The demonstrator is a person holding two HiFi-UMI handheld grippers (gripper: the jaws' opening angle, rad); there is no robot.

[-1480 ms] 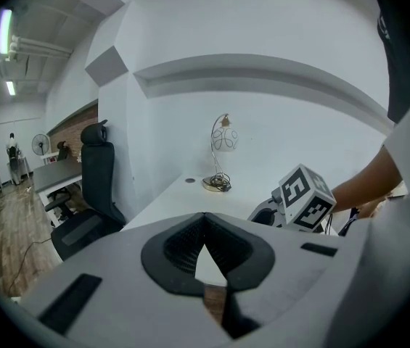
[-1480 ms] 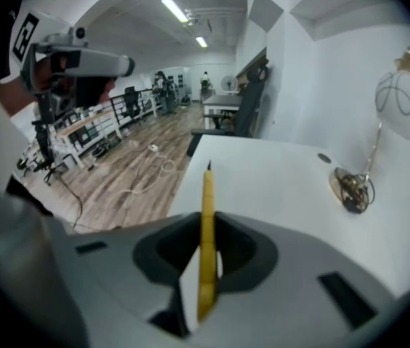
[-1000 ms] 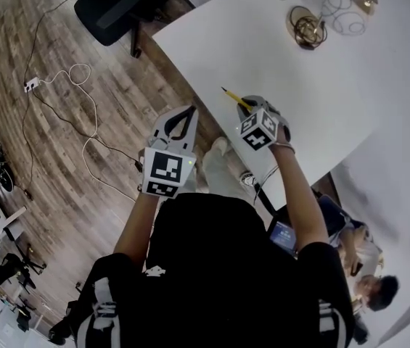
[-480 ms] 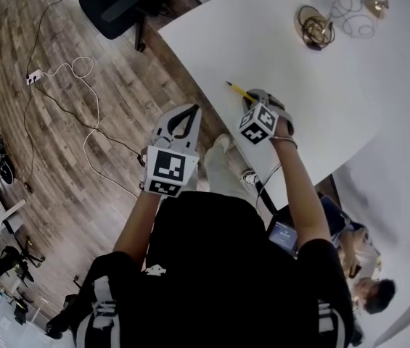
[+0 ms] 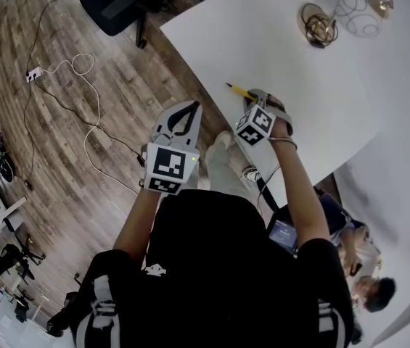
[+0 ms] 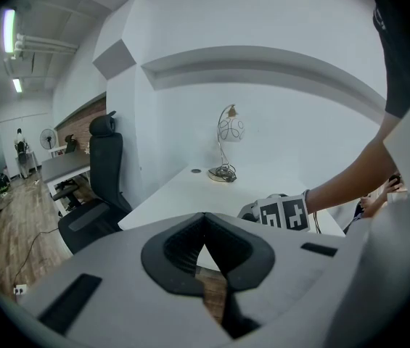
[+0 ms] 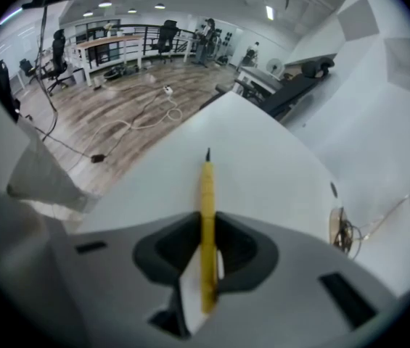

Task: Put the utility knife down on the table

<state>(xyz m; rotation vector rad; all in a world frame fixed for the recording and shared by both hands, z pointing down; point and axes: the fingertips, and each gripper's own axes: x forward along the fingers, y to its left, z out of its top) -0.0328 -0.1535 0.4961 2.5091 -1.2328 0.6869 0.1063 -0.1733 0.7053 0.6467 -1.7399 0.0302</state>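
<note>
Head view, read from the left: a white power strip [image 5: 33, 73] and its cable lie on the brown plank floor [image 5: 52, 158] at nine o'clock, and a black office chair [image 5: 117, 2] stands at eleven.

Next comes the left claw [image 5: 190, 111]. It hangs over the floor just off the edge of the white curved counter [image 5: 284, 56]. In the left gripper view this left claw [image 6: 205, 220] is clenched tip to tip, with nothing inside it.

Right of it, the right claw [image 5: 257, 101] is over the near part of the counter, grasping the slim yellow utility knife [image 5: 239, 91]. The knife's free end sticks out of the claw toward ten o'clock. In the right gripper view the utility knife [image 7: 207, 209] runs straight up toward twelve between the pads of the right claw [image 7: 207, 227], its dark tip over bare counter [image 7: 263, 172]. No view settles whether that tip already touches the surface.

A brass desk lamp [image 5: 321, 29] with a coiled cord sits at one o'clock, well apart from the knife.

The move ahead turns on tilt. The knife's long axis looks pitched tip-down toward the counter, not flat along it. I judge the right claw, the only one on the knife, should bring that axis nearer level before it releases, so the body lies down and does not tip over from its point. The left claw, at eight o'clock from the knife, has no part in this.
</note>
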